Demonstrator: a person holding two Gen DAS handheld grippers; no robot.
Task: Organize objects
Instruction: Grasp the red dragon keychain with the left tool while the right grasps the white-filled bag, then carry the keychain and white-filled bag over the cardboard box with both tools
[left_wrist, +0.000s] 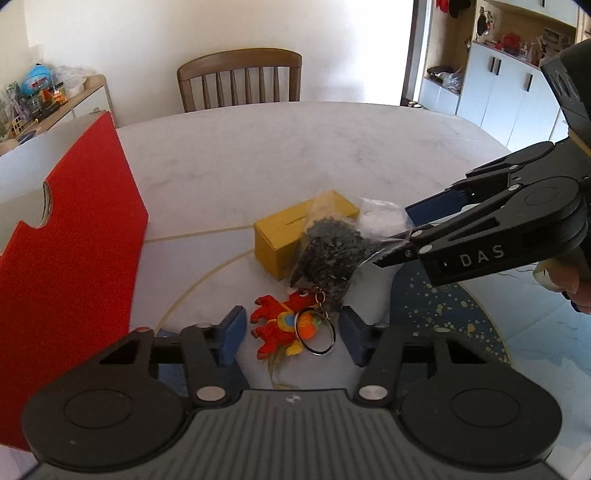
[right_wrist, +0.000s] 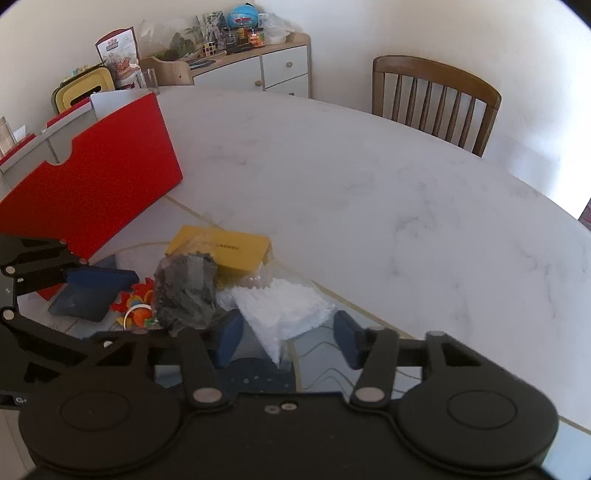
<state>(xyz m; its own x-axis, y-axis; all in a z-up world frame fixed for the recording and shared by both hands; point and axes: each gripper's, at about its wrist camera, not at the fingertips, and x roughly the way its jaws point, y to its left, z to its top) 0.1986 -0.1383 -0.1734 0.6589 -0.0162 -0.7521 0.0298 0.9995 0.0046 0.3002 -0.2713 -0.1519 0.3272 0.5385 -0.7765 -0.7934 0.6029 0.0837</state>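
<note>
**2 hand-held grippers over the clutter beside the red box**

Your left hand-held gripper (left_wrist: 291, 334) points down at the worktop (left_wrist: 258, 155); its 2 blue pads stand apart on either side of the red dragon keychain (left_wrist: 280, 323), not pressing it; the keychain lies flat with its metal ring (left_wrist: 317, 334) toward the right pad. Your right hand-held gripper (right_wrist: 286, 341) also tilts downward; its pads sit partly closed with the clear bag of white beads (right_wrist: 284, 310) between them; in its own view the pads look clear of the plastic, yet in the left view its tips meet the bag's edge, so I cannot tell whether you truly grip it. Just beside that bag, touching it, stands a clear bag of dark grey pieces (left_wrist: 325, 254); its lower corner reaches the keychain. Behind both bags lies the yellow box (left_wrist: 291, 236), on its long side. Further left stands the red box (left_wrist: 70, 236), open-topped with a notch cut in its rim. Across the worktop a wooden chair (left_wrist: 240, 79) is pushed in; a cluttered sideboard (right_wrist: 255, 62) stands against the wall.
</note>
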